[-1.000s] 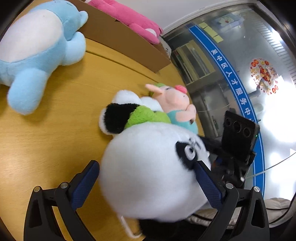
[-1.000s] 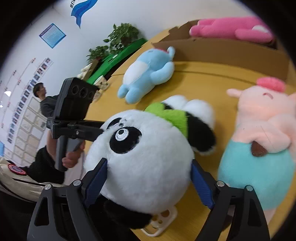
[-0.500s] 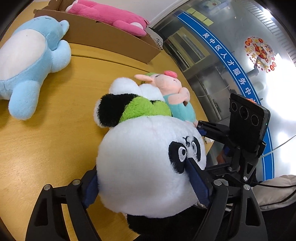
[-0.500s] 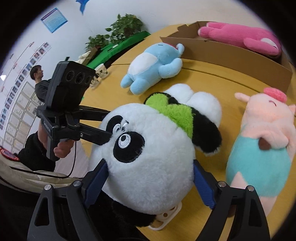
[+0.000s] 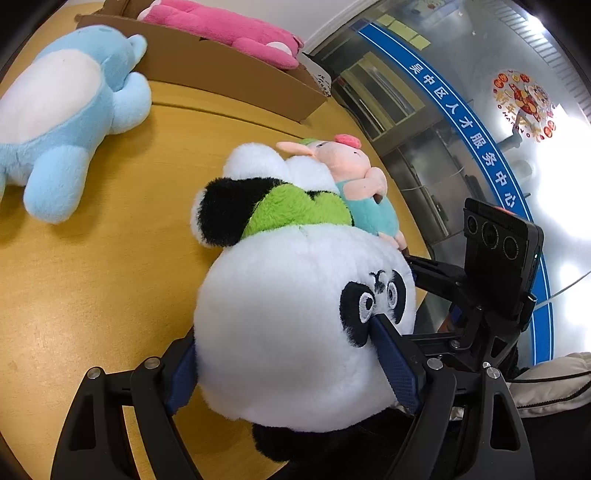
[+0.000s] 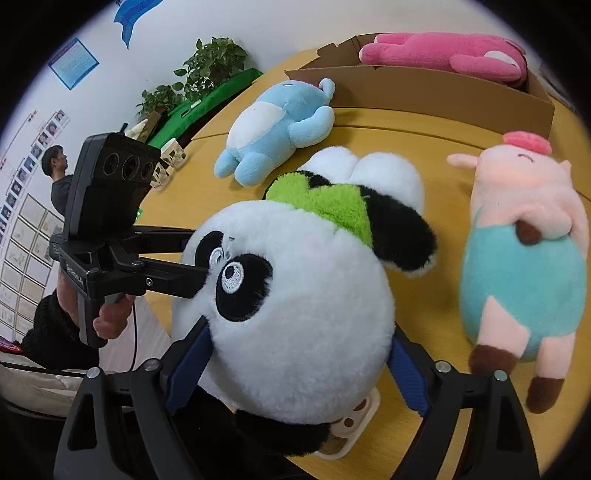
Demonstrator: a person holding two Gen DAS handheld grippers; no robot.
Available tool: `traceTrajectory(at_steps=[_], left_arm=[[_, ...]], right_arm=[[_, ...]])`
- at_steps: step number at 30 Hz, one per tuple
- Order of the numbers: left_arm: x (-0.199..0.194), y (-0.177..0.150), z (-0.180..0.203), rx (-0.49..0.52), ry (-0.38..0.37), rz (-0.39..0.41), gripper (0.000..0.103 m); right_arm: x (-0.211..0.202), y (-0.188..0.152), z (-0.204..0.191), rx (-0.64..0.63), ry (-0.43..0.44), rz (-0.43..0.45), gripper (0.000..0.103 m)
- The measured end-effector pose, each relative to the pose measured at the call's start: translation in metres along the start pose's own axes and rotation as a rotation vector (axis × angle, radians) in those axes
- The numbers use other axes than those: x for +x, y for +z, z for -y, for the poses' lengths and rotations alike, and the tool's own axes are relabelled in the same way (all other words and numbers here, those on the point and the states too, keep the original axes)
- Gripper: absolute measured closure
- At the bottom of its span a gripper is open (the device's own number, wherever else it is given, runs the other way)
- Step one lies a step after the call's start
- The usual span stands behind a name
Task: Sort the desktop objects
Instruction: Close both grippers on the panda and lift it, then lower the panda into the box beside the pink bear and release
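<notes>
Tools both squeeze the panda's head (image 5: 295, 325), left tool (image 5: 291, 373) and right tool (image 6: 295, 369), so lift it level toward the cardboard box (image 6: 424, 92) without twisting.

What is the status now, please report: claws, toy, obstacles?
Both claws, left and right, shut on panda plush head. Cardboard box ahead, pink plush inside. Blue plush and pig plush flank the path.

White wall (image 6: 155, 33) with posters, potted plants (image 6: 210, 62), blue-striped glass partition (image 5: 461, 122).
</notes>
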State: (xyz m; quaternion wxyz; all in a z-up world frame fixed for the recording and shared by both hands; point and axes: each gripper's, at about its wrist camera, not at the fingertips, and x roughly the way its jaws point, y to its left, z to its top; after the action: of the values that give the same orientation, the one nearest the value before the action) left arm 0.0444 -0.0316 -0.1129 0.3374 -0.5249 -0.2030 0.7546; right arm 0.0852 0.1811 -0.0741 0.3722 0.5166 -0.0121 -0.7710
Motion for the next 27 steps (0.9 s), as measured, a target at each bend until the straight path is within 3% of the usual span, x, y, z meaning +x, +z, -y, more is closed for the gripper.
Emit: traceTrajectory(at_steps=[5,9,13,18,21,27], left_arm=[[-0.014,0.0,0.009,0.007,0.008,0.052,0.023],[-0.036,0.016,0.028,0.069,0.023,0.109,0.024],[-0.07,0.057,0.056,0.185,0.033,0.202,0.024],[-0.123,0.134,0.092,0.359,0.083,0.312,0.024],[-0.144,0.196,0.096,0.425,0.122,0.357,0.024],[-0.144,0.323,0.04,0.384,0.145,0.36,0.024]], right_arm=[[-0.013,0.006,-0.01,-0.05,-0.003,0.075,0.04],[-0.031,0.021,-0.016,-0.089,0.0,0.151,0.041],[-0.066,0.058,-0.028,-0.161,-0.032,0.274,0.042],[-0.105,0.13,-0.043,-0.287,-0.092,0.407,0.042],[-0.112,0.193,-0.05,-0.355,-0.122,0.471,0.042],[-0.05,0.262,-0.004,-0.315,-0.092,0.425,0.042]])
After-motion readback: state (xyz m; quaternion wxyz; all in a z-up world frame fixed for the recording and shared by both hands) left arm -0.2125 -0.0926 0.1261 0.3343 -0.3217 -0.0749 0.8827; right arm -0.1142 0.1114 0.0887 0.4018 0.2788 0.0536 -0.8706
